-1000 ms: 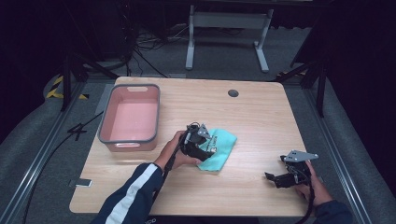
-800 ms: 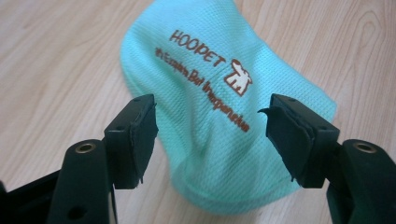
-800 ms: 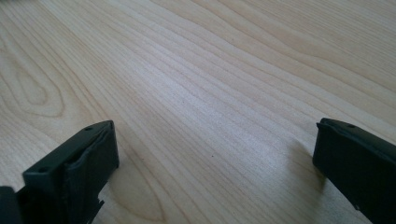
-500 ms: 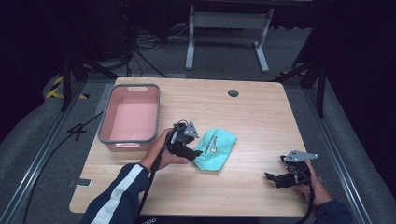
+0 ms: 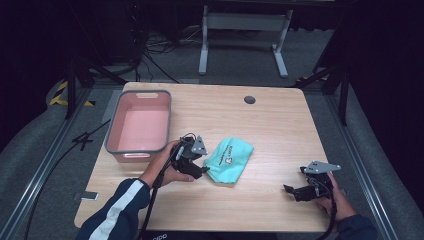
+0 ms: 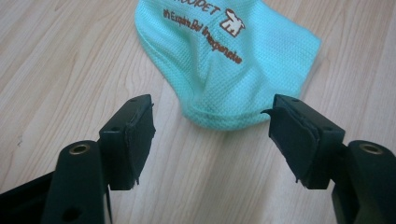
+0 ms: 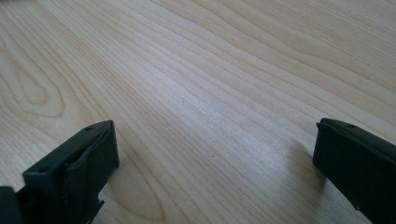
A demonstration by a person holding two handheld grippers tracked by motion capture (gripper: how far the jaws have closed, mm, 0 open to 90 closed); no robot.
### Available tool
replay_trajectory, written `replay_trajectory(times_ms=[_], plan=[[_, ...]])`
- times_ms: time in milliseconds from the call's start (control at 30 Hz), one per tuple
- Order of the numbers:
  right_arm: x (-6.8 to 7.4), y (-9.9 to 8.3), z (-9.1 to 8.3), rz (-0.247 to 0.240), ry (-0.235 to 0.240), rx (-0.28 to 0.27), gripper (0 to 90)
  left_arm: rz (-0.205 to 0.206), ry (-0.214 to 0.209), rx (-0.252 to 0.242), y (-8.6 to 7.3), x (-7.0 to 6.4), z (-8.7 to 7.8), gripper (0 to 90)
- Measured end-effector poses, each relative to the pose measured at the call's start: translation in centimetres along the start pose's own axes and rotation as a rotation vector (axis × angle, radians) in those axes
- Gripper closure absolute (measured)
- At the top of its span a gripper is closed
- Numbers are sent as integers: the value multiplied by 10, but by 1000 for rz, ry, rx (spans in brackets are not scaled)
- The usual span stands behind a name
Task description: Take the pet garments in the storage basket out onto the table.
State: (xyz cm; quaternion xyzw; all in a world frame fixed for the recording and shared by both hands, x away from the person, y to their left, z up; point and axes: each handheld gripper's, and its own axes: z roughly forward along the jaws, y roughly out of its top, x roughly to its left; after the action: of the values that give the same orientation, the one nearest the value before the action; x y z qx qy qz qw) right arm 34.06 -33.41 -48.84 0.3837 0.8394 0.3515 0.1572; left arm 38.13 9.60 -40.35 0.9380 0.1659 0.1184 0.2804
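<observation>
Left gripper (image 6: pixel 212 135) jaws wide apart, holding nothing; the near edge of the teal mesh cloth (image 6: pixel 233 65) lies just beyond the gap between them, not touching either pad as far as the left gripper view shows. Cloth has brown printed lettering and a small logo, lies flat and a bit bunched on the tabletop (image 6: pixel 60 56). In the high view the left gripper (image 5: pixel 196 161) sits just left of the cloth (image 5: pixel 229 160), held by the left hand (image 5: pixel 167 167), dark sleeve with white stripe coming from the bottom.

Right gripper (image 7: pixel 215 163) jaws also wide apart, empty, only bare wood grain between them. In the high view the right gripper (image 5: pixel 305 189) is low near the front right tabletop (image 5: pixel 280 130) edge, well apart from the cloth, right hand (image 5: pixel 337 202) behind it.

Pink bin (image 5: pixel 140 127) with grey rim stands at the left side, near the left gripper, inside looks empty.
</observation>
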Motion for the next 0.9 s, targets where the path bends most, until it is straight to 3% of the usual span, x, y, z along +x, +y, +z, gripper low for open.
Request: replay_trajectory(times_ms=[333,900], plan=[[0,0,0,0,0,0,6,26,30,44,-26,-7,-11,303],[0,0,0,0,0,0,6,31,76,116,-80,-8,-26,269]])
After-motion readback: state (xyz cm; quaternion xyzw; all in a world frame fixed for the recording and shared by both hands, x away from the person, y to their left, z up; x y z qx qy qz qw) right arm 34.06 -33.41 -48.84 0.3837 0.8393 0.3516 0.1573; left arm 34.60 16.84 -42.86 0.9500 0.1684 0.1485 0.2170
